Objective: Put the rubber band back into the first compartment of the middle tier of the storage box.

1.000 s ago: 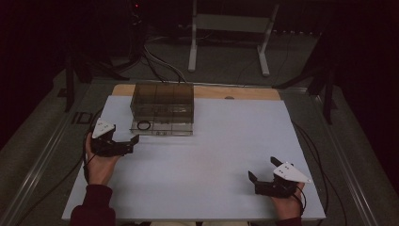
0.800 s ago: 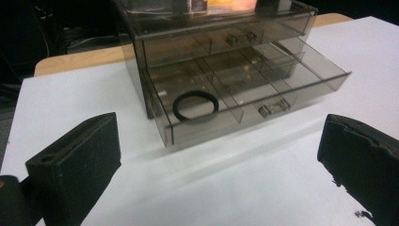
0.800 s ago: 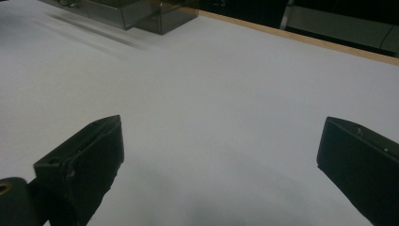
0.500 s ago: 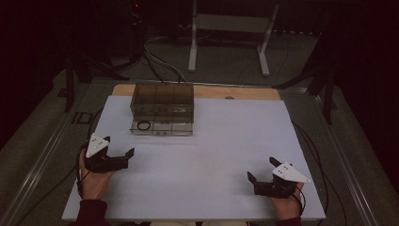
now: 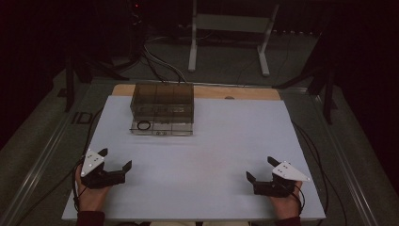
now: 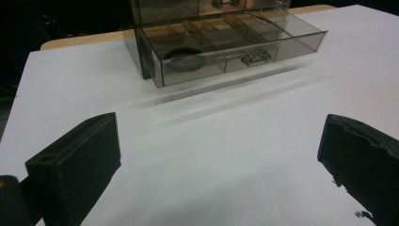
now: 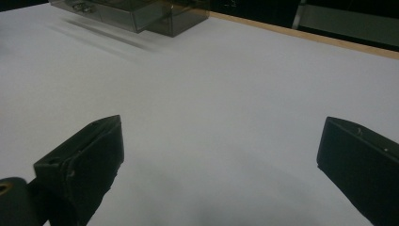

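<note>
- The left claw (image 5: 114,159) rests on the white surface (image 5: 221,150), well short of the smoked clear plastic drawer box (image 5: 162,101); its jaws stand wide apart, empty.
- The right claw (image 5: 260,170) lies equally near the person, farther right of the box, spread wide, holding nothing.
- The box's lower drawer (image 6: 235,47) stands pulled out, a black ring (image 6: 183,54) in its left compartment.
- Judged step: idle between moves; next calls for a reach forward to that drawer.
</note>
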Demonstrator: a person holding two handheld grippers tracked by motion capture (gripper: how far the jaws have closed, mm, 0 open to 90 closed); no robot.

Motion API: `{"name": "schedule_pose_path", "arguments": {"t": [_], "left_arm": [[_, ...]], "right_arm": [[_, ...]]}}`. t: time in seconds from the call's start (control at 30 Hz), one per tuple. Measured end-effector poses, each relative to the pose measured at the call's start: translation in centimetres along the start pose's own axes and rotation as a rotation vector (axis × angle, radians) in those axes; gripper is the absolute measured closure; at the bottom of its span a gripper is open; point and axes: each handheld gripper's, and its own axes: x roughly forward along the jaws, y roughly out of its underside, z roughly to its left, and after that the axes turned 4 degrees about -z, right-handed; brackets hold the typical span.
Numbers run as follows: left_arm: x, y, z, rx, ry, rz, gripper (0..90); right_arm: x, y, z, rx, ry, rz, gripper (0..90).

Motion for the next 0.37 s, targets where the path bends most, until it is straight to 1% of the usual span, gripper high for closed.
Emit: {"name": "schedule_pose_path", "arguments": {"t": [0.07,0.17,0.23,0.3,0.37], "left_arm": [[-0.08,0.2,-0.02,-0.001,0.009,0.003,0.6],[-0.05,0.54,-0.21,-0.002,0.008,0.016,0.5],[-0.08,0.64,-0.36,-0.003,0.008,0.015,0.3],[-0.09,0.64,-0.42,-0.006,0.008,0.01,0.3],[-0.03,0.61,-0.38,-0.019,0.009,0.004,0.3]], "right_arm": [[0.07,-0.01,-0.01,0.002,-0.001,0.004,1.4],[0.19,0.0,-0.11,0.003,0.001,0.012,1.4],[0.22,0.04,-0.22,0.009,0.004,0.017,1.4],[0.29,0.09,-0.36,0.017,0.012,0.028,1.4],[0.4,0.2,-0.55,0.019,0.029,0.047,1.3]]}}
